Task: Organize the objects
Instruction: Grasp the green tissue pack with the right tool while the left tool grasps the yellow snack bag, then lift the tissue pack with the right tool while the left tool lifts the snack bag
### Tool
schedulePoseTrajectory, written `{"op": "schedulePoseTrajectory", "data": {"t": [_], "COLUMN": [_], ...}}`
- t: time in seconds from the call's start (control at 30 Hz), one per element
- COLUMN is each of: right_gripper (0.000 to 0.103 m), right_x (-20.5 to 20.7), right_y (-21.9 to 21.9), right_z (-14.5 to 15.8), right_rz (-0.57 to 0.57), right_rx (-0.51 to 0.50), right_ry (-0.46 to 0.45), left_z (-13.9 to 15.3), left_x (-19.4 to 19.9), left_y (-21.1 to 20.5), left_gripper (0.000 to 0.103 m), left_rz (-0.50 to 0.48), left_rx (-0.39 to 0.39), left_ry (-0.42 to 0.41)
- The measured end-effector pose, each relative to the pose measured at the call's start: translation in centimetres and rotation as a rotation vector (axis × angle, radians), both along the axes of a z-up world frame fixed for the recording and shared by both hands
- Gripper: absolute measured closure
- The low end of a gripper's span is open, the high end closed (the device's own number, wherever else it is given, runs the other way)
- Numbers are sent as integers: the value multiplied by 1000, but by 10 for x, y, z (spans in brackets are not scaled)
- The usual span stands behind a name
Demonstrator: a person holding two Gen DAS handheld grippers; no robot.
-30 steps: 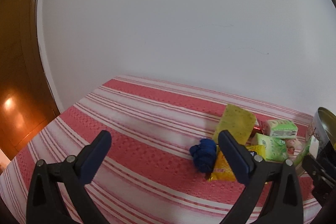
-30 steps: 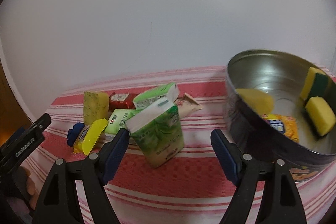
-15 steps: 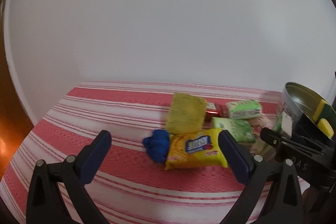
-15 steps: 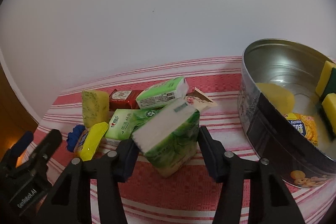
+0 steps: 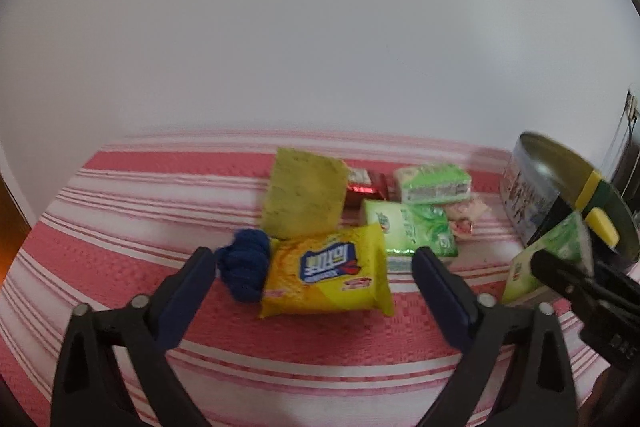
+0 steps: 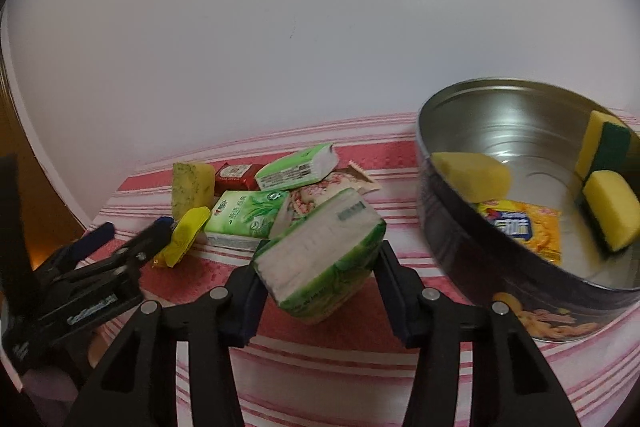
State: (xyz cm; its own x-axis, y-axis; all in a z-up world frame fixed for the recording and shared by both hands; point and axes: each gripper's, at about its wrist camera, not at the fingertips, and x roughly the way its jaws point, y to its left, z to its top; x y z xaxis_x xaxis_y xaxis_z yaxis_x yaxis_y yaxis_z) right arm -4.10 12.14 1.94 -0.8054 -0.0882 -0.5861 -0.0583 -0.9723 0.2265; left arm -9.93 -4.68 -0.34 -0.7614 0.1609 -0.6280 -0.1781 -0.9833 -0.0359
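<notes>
My right gripper point(image 6: 320, 291) is shut on a green tissue pack point(image 6: 320, 259) and holds it tilted, just left of the round metal tin point(image 6: 452, 227). The tin holds yellow sponges point(image 6: 610, 211) and a yellow snack bag point(image 6: 524, 231). My left gripper point(image 5: 312, 287) is open, its jaws on either side of a yellow snack bag point(image 5: 328, 269) and a blue cloth ball point(image 5: 244, 265). The held pack point(image 5: 548, 263) and tin point(image 5: 560, 187) show at the right of the left wrist view.
On the red-striped cloth point(image 5: 120, 227) lie a yellow-green sponge point(image 5: 304, 199), a red packet point(image 5: 362, 185), two more green tissue packs point(image 5: 416, 231) and a pink wrapper point(image 5: 464, 219). A white wall stands close behind. The left gripper shows in the right wrist view point(image 6: 100, 267).
My right gripper closed on the green tissue pack and tilted it up. My left gripper swung right and moved closer, so the snack bag and blue cloth now sit between its jaws.
</notes>
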Motion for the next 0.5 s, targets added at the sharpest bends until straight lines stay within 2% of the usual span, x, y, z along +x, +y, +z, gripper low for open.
{"op": "schedulePoseTrajectory", "data": {"t": [0.07, 0.13, 0.27, 0.33, 0.37, 0.43, 0.5], "right_gripper": [50, 50, 50, 50, 50, 50, 50], "right_x": [8, 5, 3, 5, 5, 5, 5], "right_y": [6, 5, 3, 5, 5, 4, 4], "right_z": [4, 3, 1, 0, -1, -1, -1], "right_rz": [6, 15, 17, 18, 17, 15, 18], "right_rx": [5, 9, 10, 3, 3, 8, 7], "right_ry": [8, 10, 1, -2, -2, 0, 1], "left_z": [-7, -13, -14, -14, -14, -13, -12], "left_x": [-10, -21, -26, -25, -25, -24, -22], "left_y": [9, 12, 12, 13, 12, 8, 1], "left_gripper": [12, 15, 15, 19, 26, 49, 52], "left_rz": [7, 19, 36, 26, 27, 2, -6], "left_rx": [-37, -35, -48, -49, -46, -12, 22], "left_ry": [-52, -106, -108, -104, -102, -105, -101]}}
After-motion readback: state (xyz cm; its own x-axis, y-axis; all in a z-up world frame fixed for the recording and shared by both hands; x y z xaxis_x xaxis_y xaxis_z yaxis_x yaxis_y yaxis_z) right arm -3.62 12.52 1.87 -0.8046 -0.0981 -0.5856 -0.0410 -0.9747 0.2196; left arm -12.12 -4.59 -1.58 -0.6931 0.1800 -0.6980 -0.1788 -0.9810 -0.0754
